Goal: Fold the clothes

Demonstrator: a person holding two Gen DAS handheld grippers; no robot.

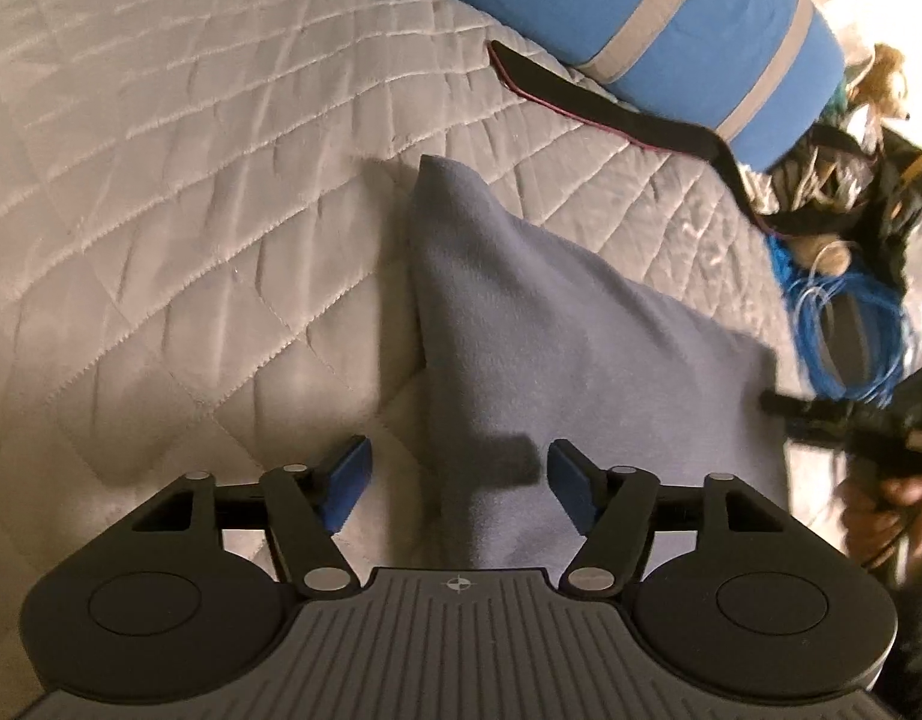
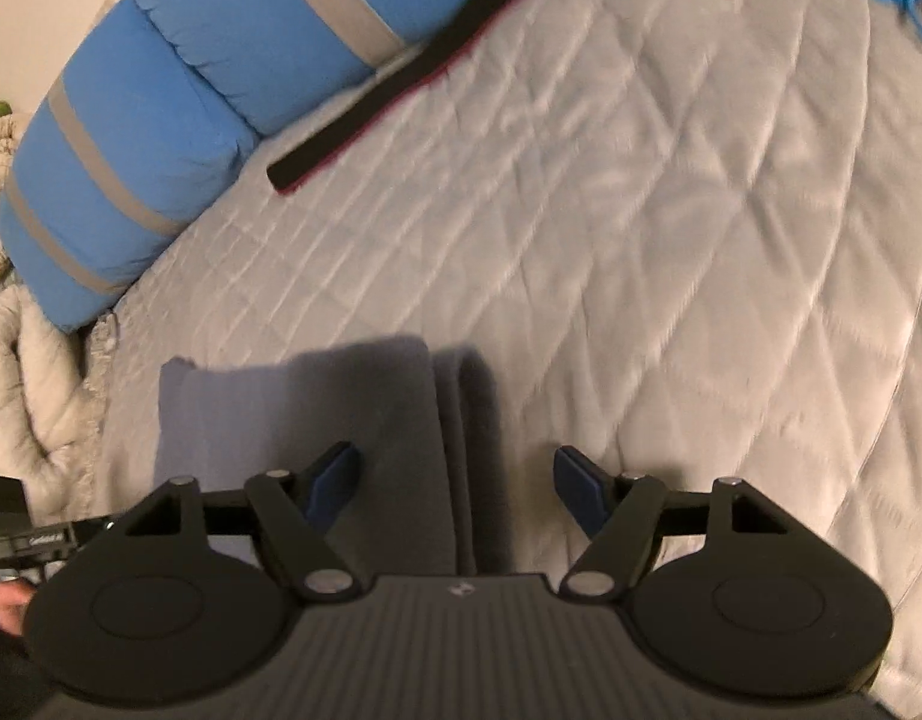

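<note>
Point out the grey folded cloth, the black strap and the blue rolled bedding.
grey folded cloth [image 1: 521, 324]: left wrist view, middle of its top face.
black strap [image 2: 365, 120]: right wrist view, midway along its length.
blue rolled bedding [image 1: 671, 18]: left wrist view, blue fabric between the grey bands.

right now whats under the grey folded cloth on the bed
The grey folded cloth lies flat on the pale quilted bedspread, which shows all round it. Whatever is beneath the cloth's middle is covered and cannot be seen.
</note>
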